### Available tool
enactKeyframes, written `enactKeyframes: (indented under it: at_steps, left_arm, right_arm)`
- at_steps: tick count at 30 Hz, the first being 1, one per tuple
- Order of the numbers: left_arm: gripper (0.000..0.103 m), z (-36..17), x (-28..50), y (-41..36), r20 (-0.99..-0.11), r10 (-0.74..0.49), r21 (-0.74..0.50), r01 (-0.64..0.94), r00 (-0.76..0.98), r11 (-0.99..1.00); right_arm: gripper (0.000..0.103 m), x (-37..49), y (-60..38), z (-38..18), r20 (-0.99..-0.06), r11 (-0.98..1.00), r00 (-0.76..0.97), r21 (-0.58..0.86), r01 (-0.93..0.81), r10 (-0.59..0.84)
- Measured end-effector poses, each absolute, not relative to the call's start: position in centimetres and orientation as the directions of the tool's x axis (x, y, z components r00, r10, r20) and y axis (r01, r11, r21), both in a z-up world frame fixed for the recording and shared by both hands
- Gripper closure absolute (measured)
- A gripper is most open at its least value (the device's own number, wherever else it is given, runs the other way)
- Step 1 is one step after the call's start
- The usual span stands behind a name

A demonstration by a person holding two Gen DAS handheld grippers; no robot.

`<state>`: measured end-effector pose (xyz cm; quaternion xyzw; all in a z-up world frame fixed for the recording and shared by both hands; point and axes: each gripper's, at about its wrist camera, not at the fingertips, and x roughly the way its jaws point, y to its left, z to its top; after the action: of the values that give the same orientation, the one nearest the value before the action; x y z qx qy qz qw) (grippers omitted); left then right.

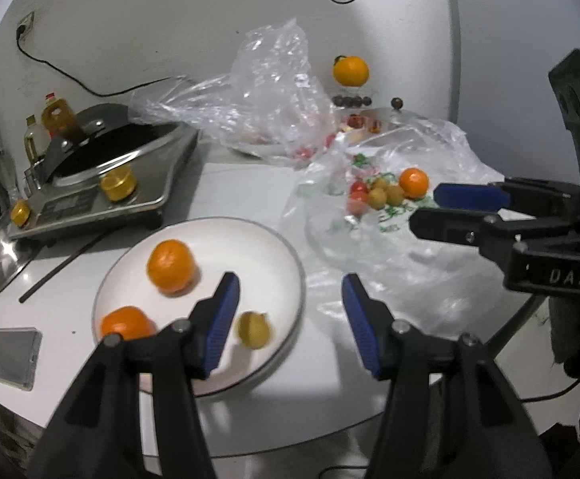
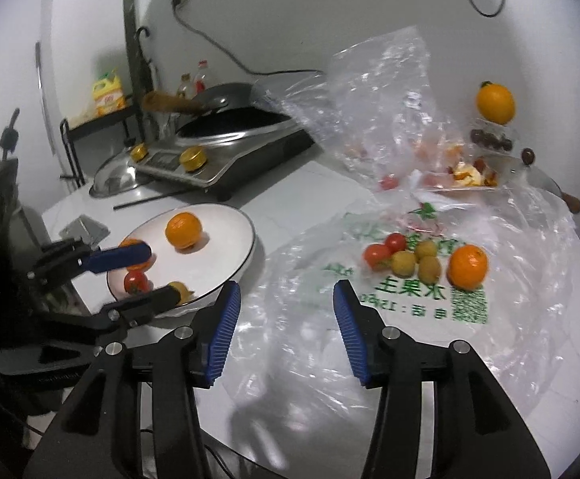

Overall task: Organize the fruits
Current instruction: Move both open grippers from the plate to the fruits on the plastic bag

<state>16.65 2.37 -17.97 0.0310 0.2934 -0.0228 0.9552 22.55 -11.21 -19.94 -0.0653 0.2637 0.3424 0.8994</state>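
Your plate sits just beside the flattened bag so each fruit travels only a short way across the counter. Two oranges, a tomato and a small yellow fruit already lie on it; an orange, tomatoes and yellow fruits wait on the bag. Your left gripper hangs over the plate's near edge, fingers spread and empty. Your right gripper is level, aimed at the bag's cluster, fingers likewise parted, holding nothing.
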Motion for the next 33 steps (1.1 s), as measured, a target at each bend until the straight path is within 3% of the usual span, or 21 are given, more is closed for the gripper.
enactKeyframes:
  at_steps: [15,18,33]
  left_arm:
    - [0.048,-14.4,17.8,-1.9,-0.407,-0.025,-0.039,0.01,0.913,0.999]
    - [0.048,-13.5,18.2,-2.7,-0.387,-0.028,-0.034,0.016,0.922,0.999]
    - [0.048,-11.3,21.6,-5.6,-0.343,-0.049,0.0,0.052,0.938,0.999]
  right_arm:
    - [0.05,22.6,-18.0,-16.8,-0.428,0.819,0.729,0.048,-0.572,0.534]
    - [0.043,22.9,-19.1,-16.1,-0.409,0.828,0.745,0.05,-0.559,0.527]
    - [0.043,25.6,-21.8,-14.0,-0.367,0.854,0.79,0.024,-0.519,0.49]
